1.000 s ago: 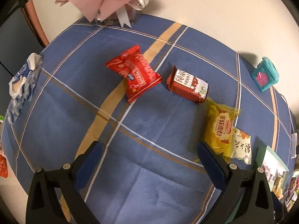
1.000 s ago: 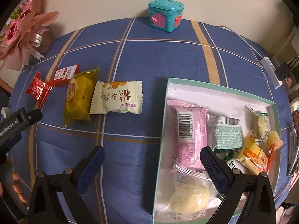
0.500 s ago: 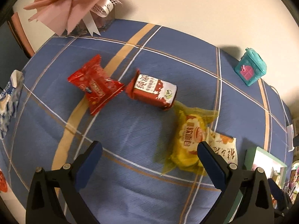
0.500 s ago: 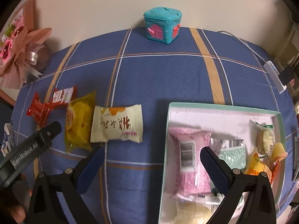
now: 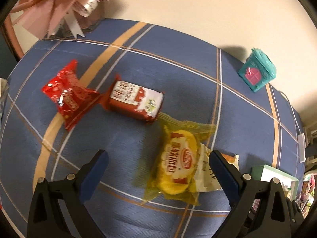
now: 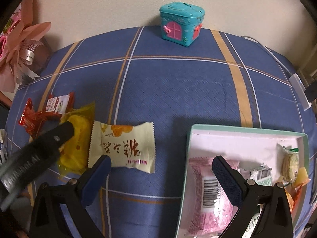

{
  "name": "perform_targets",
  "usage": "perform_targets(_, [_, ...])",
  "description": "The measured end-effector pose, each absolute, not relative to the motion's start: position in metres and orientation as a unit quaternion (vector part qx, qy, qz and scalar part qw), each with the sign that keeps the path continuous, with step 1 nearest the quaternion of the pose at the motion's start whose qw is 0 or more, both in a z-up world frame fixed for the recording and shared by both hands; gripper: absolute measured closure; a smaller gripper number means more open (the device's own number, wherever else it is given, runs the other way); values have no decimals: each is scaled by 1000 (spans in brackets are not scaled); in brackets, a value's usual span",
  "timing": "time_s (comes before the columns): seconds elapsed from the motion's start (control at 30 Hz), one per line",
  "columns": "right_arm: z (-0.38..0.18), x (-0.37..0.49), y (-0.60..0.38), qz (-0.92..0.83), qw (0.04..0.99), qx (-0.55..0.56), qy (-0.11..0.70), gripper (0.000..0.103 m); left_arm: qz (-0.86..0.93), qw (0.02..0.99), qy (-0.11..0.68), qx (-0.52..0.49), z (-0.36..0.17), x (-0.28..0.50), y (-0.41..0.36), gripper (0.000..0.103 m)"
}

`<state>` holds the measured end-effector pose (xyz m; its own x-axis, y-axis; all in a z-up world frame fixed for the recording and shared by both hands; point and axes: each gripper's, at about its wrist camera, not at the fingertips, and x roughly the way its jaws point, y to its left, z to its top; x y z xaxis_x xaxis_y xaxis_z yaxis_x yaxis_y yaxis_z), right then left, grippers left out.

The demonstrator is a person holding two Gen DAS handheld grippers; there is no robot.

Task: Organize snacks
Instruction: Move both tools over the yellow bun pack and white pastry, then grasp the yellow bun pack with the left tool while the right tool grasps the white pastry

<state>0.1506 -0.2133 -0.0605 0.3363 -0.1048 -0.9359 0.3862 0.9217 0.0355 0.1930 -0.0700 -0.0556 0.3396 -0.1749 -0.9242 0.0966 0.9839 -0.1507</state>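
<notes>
Yellow snack (image 5: 178, 166) lies on the blue cloth (image 5: 178, 91) beside a cream packet (image 6: 122, 144); left gripper (image 5: 156, 163) straddles it, fingers apart, likely for pickup. Right gripper (image 6: 160, 165), also spread, empty, waits near the tray (image 6: 247, 130).

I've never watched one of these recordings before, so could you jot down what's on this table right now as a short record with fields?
Surface: blue plaid tablecloth
Loose snacks: red packet, red-and-white packet, yellow packet, cream packet, lying in a row
Box: open box with a teal rim, already holding a pink packet and other snacks
Left gripper: open, over the yellow packet
Right gripper: open, empty, between the cream packet and the box
Other: teal toy house, pink bouquet
</notes>
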Motion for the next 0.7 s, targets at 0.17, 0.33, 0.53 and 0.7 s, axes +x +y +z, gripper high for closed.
perform_targets(0.17, [-63,157,-212,-151,809,120,555,0,-83,810,580,-36,-67,195,-75,3])
perform_targets(0.33, [-66,162,-208,-150,808,114,558,0,-81,805,586,-41,-72,198,-74,13])
perform_targets(0.53, [-66,159,-205,-148,809,109,558,0,-91,803,587,-54,-75,199,-72,26])
perform_targets(0.7, [-67,157,-203,-147,809,107,559,0,-89,804,585,-53,-74,197,-69,36])
